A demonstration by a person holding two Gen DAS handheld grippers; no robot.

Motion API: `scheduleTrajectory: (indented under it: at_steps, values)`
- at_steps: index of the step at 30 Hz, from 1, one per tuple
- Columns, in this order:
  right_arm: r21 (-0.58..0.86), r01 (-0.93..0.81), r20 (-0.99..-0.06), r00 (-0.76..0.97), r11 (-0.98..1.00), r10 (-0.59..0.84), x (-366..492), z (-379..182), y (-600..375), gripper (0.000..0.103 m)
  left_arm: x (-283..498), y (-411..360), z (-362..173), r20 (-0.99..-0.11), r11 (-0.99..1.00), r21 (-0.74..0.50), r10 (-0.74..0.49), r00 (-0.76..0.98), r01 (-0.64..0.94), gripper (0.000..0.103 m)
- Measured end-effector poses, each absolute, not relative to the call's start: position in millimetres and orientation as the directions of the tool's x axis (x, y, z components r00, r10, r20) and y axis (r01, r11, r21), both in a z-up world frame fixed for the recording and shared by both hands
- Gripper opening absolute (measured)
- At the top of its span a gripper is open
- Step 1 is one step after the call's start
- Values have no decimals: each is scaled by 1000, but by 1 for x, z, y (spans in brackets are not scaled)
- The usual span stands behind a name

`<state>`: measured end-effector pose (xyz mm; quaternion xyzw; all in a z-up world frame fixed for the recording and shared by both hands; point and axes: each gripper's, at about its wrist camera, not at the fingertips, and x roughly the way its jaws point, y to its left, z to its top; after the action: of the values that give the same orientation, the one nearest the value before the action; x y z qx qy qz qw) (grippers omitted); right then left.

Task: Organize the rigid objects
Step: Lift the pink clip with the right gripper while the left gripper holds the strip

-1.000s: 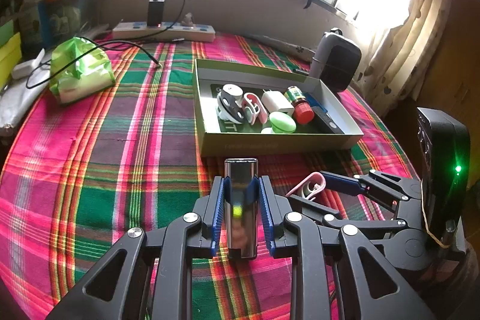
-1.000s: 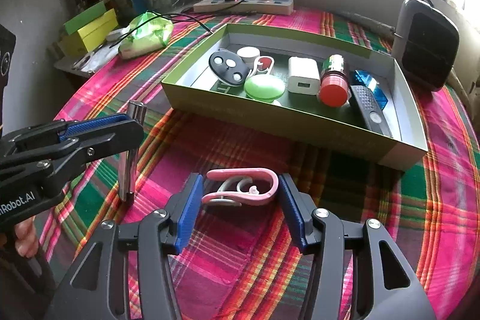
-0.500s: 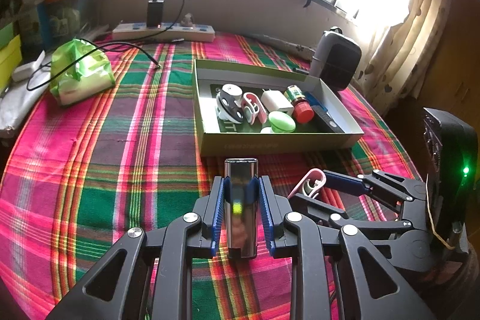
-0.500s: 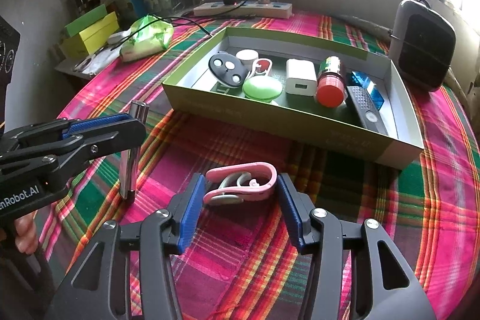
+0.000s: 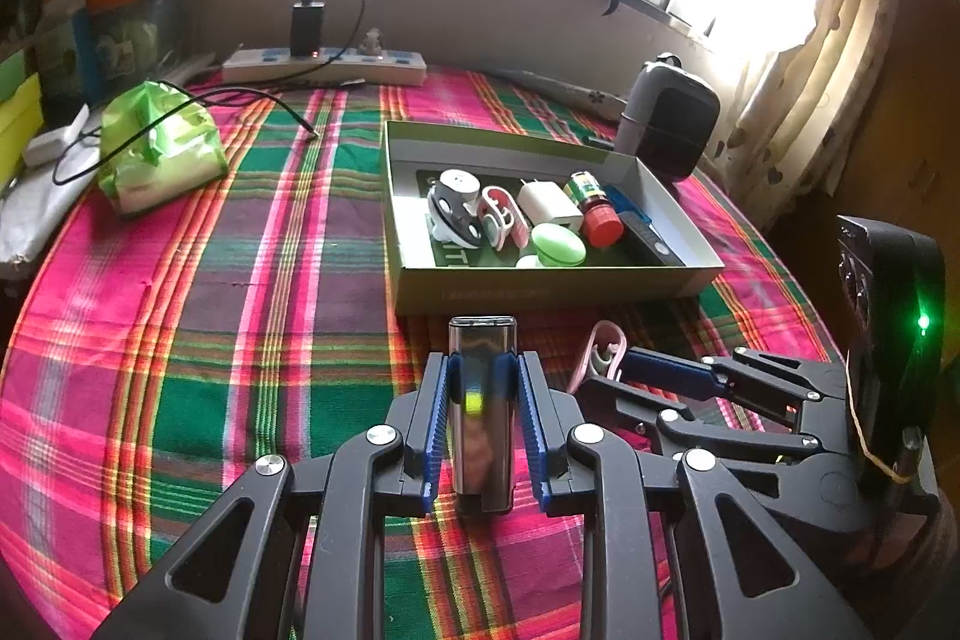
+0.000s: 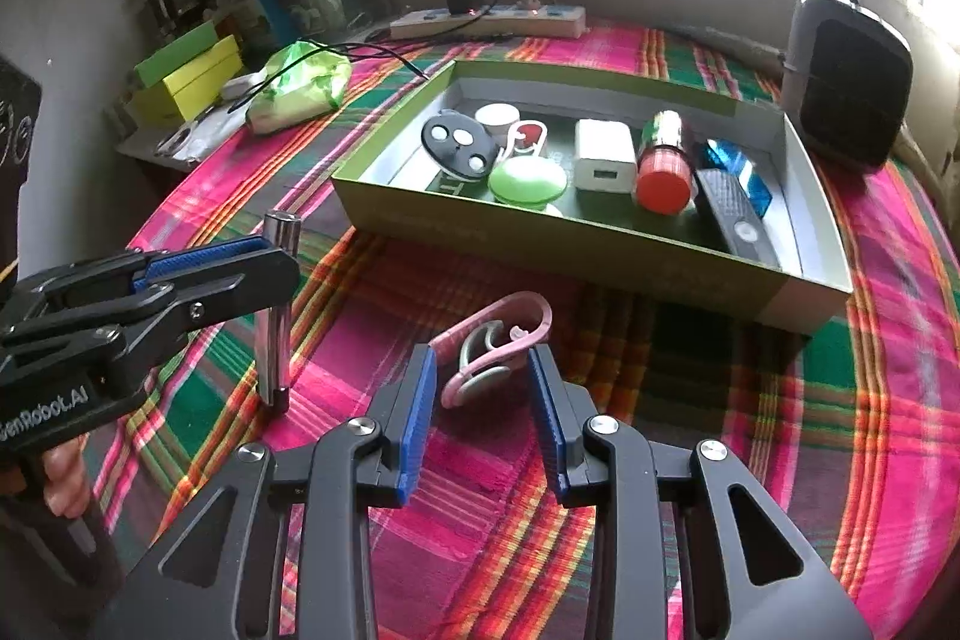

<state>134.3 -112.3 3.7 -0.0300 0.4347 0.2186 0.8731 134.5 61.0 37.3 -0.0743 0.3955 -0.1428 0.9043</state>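
My left hand-held gripper (image 5: 483,421) is clenched on the shiny metal bar (image 5: 482,400), standing it upright on the surface near the front, presumably so it lifts cleanly over the wall of the green box (image 6: 576,253). My right hand-held gripper (image 6: 483,415) is spread wide around the pink clip (image 6: 492,343), which lies between the blue pads without a firm pinch that I can see. The box sits just beyond both, toward the far right edge.

Shiny metal cylinder (image 5: 482,412), upright, clamped between the left gripper (image 5: 482,421) pads. Pink ear-hook clip (image 6: 492,345), tilted, between the right gripper (image 6: 483,418) fingertips. Green tray (image 6: 600,244) of small items lies beyond both.
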Motion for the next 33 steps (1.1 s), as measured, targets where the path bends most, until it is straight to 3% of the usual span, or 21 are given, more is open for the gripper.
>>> scheduleTrajectory:
  at_steps: [2,6,23,26,33]
  values:
    - [148,-381,-774,529,913,347,135,4,-114,34,135,62,37,-694,948,-249,-318,646,200,22]
    - [202,-349,-757,538,915,372,134,8,-118,50,135,61,37,-694,948,-248,-318,646,200,22]
    - [174,-290,-782,540,941,311,147,2,-102,51,136,66,36,-695,949,-255,-315,647,188,22]
    - [169,-281,-780,548,945,303,146,2,-104,48,136,66,36,-695,949,-254,-314,647,186,22]
    - [153,-273,-775,563,950,287,144,3,-108,31,136,65,37,-696,949,-253,-313,647,187,22]
